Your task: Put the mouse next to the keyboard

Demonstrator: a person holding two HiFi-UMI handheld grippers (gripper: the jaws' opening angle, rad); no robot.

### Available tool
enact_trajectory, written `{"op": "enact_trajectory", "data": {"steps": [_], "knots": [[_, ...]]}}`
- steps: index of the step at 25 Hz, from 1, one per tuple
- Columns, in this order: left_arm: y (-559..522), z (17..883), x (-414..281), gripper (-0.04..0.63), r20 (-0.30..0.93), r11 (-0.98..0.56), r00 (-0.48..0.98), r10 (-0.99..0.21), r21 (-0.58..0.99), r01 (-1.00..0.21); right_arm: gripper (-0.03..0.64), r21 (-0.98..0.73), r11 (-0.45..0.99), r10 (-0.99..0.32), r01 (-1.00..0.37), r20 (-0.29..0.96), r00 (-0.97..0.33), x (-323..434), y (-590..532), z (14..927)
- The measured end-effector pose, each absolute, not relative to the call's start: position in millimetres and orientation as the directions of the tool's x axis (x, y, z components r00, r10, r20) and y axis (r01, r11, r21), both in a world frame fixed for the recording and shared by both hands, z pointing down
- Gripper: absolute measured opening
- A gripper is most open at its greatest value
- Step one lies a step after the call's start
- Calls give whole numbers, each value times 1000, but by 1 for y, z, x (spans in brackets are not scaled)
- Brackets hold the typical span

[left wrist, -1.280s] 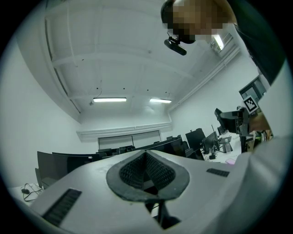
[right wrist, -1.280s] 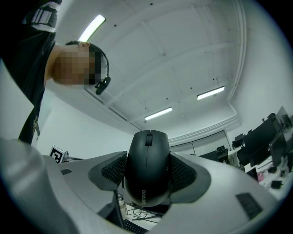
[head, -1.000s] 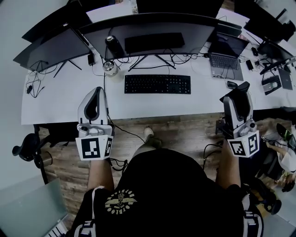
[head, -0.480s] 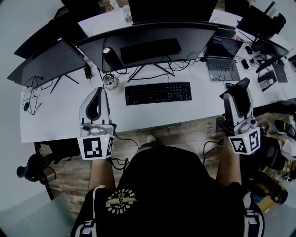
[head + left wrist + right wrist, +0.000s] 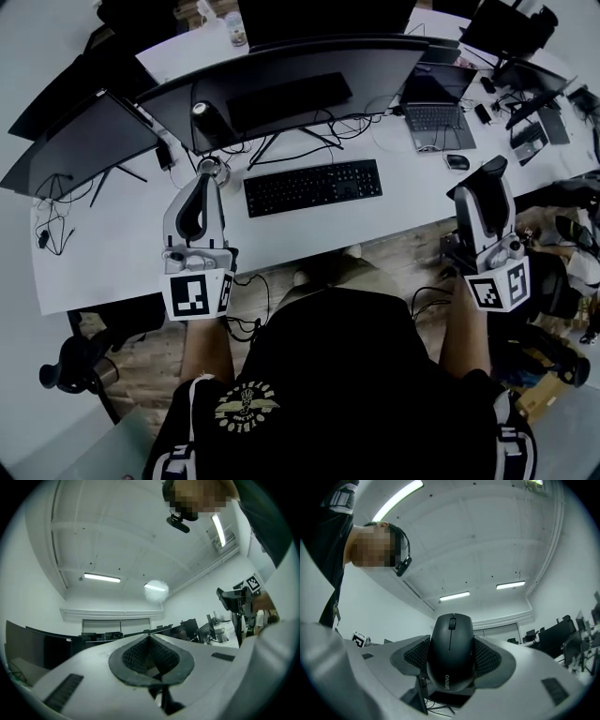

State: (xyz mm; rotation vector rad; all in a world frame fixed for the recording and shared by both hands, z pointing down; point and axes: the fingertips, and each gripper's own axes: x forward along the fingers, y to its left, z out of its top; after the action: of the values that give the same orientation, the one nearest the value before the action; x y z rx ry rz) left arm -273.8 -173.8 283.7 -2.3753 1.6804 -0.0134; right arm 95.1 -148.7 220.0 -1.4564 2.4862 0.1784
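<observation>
The right gripper (image 5: pixel 451 656) has its fingers clamped on a black Lenovo mouse (image 5: pixel 450 637), one finger on each side of it. The mouse is up in the air and points toward the ceiling. In the head view this gripper is at the front edge of the white bench (image 5: pixel 103 244), well to the right of the black keyboard (image 5: pixel 313 187). The left gripper (image 5: pixel 149 639) has its fingers together, with nothing between them, and it is near the left end of the keyboard.
</observation>
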Motion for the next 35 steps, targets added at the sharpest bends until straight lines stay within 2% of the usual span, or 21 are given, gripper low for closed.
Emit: {"op": "enact_trajectory", "data": {"steps": [17, 35], "knots": [[-186, 306, -264, 2, -71, -312, 332, -941, -201, -929, 287, -62, 507, -851, -860, -197, -487, 104, -180, 258], [-258, 363, -209, 2, 44, -387, 386, -921, -172, -906, 287, -135, 449, -893, -884, -23, -450, 142, -245, 343]]}}
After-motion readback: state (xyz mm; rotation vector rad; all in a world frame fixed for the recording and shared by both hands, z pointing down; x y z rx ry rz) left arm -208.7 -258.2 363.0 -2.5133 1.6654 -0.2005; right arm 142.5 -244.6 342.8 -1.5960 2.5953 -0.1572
